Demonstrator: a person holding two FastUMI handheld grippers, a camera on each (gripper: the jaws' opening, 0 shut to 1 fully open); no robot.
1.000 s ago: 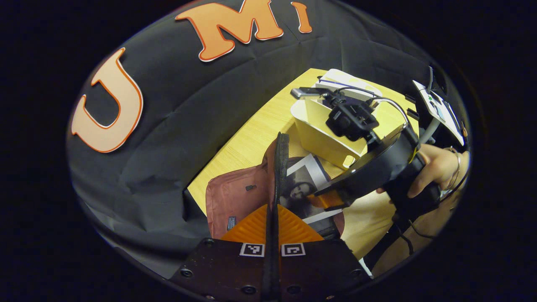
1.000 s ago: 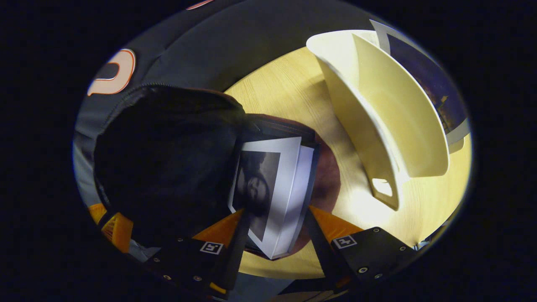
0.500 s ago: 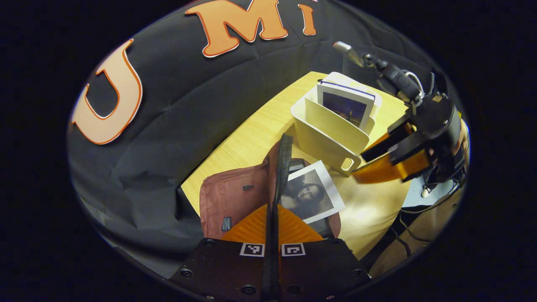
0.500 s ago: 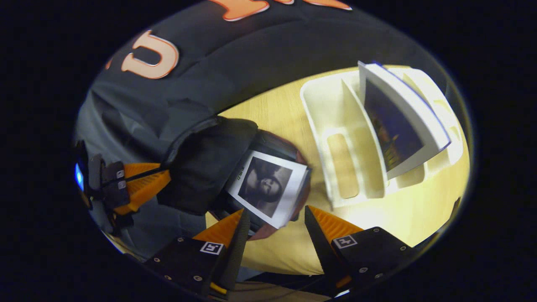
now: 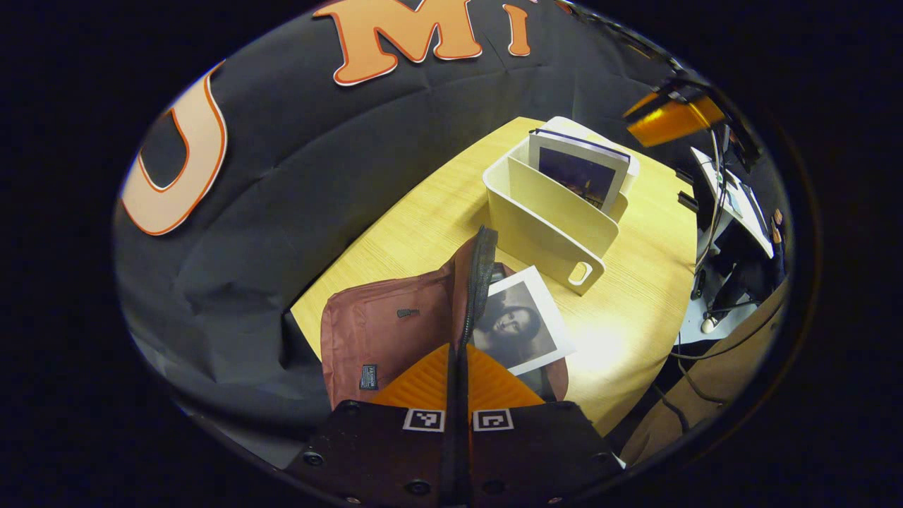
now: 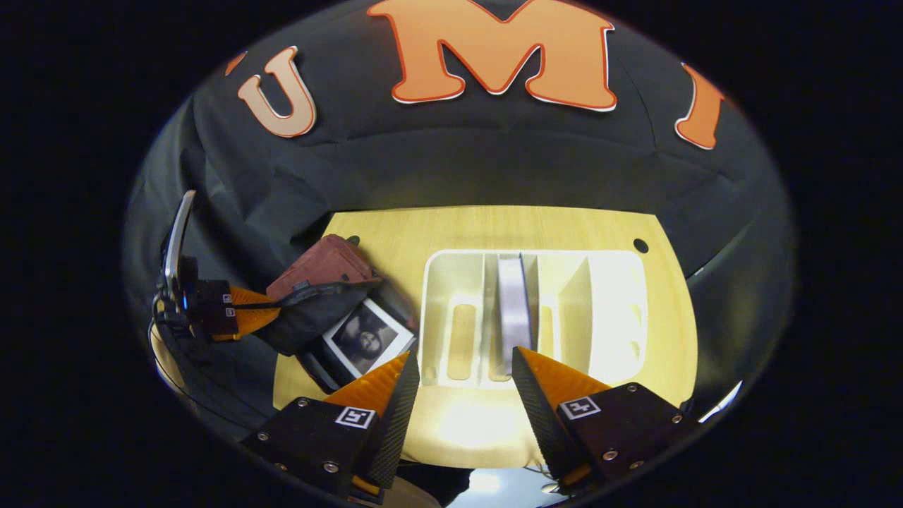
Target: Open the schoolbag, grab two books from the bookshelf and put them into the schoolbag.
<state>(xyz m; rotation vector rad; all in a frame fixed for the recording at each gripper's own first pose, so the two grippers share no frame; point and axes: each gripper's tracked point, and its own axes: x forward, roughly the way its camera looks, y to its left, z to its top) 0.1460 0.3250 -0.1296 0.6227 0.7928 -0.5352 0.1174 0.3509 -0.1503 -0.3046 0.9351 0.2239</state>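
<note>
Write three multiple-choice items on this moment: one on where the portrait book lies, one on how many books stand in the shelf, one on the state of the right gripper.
1. Where does the portrait book lie?
A. in the mouth of the open schoolbag
B. in the bookshelf
C. between the right gripper's fingers

2. How many books stand in the bookshelf?
A. none
B. one
C. three

3. How is the right gripper?
A. shut on a book
B. shut on the flap
C. open, holding nothing

Key: 1 A, the cover lies at the bag's opening beside the flap, which the left gripper pinches; 2 B, a single upright book stands in a middle slot; 3 C, its fingers stand apart above the shelf.
</note>
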